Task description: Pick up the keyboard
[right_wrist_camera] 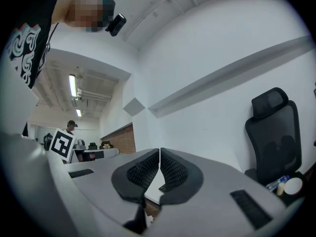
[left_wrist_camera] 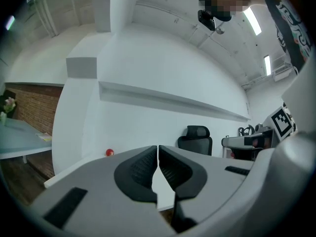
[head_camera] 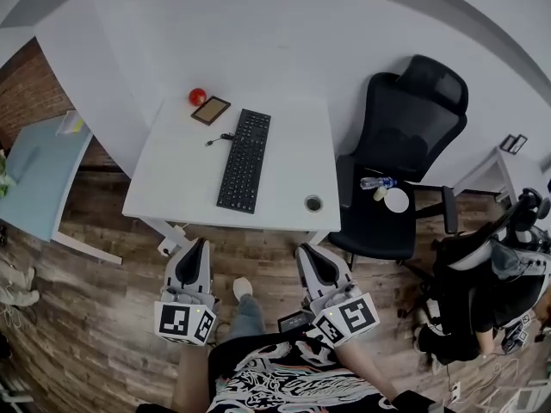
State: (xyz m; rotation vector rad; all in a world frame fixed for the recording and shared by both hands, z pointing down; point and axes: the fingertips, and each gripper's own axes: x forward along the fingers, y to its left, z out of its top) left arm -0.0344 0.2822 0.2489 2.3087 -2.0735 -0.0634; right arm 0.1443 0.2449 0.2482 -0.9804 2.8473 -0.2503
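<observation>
Black keyboard (head_camera: 244,160) lies mid table (head_camera: 176,183), inside its edges — left gripper (head_camera: 198,248), right gripper (head_camera: 308,254) short of it, jaws clenched.

Keyboard (head_camera: 244,160): black plastic, matt. Table (head_camera: 185,179): white top, smooth, matt with low sheen. Floor (head_camera: 95,317): brown wood planks, grain and knots visible, slight sheen. Left gripper (left_wrist_camera: 157,152) and right gripper (right_wrist_camera: 160,154): grey plastic shells, smooth, matt. Their pads (left_wrist_camera: 140,169) are black, finely ribbed and rubber-like. Office chair (head_camera: 413,119): black and matt; the back looks like mesh, the seat like cloth. Wall section (head_camera: 26,93): rough red-brown brick. Ball (head_camera: 197,96): red, glossy. Bottle (head_camera: 376,182): clear plastic.
</observation>
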